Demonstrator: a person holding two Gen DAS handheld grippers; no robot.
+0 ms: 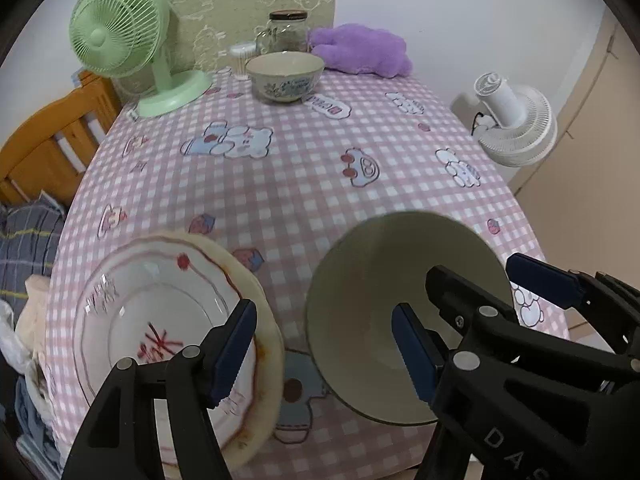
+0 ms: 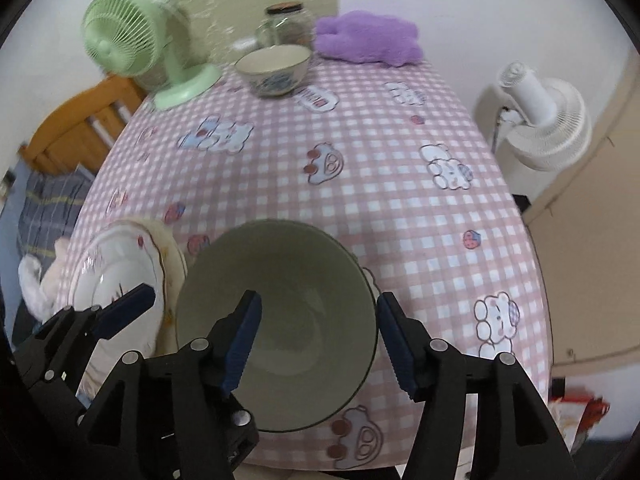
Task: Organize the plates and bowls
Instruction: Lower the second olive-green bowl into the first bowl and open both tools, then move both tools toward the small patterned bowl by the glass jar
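The left tongs (image 1: 324,344) are held wide beside the plate (image 1: 168,320); the right tongs (image 2: 318,342) are spread wide across the bowl's (image 2: 280,320) rim.

Each camera sits on a claw and looks forward and steeply down along its two fingers at the desk (image 1: 320,184). The left one is close above the near edge, over the stacked plates (image 1: 168,328), with the plain bowl (image 1: 384,280) on its right side. The right one is close over that same bowl (image 2: 288,280), with the plates (image 2: 120,272) at its left. Both views share the whole desk top, the green fan (image 1: 116,28) and the flowered bowl (image 2: 274,68) at the far end.
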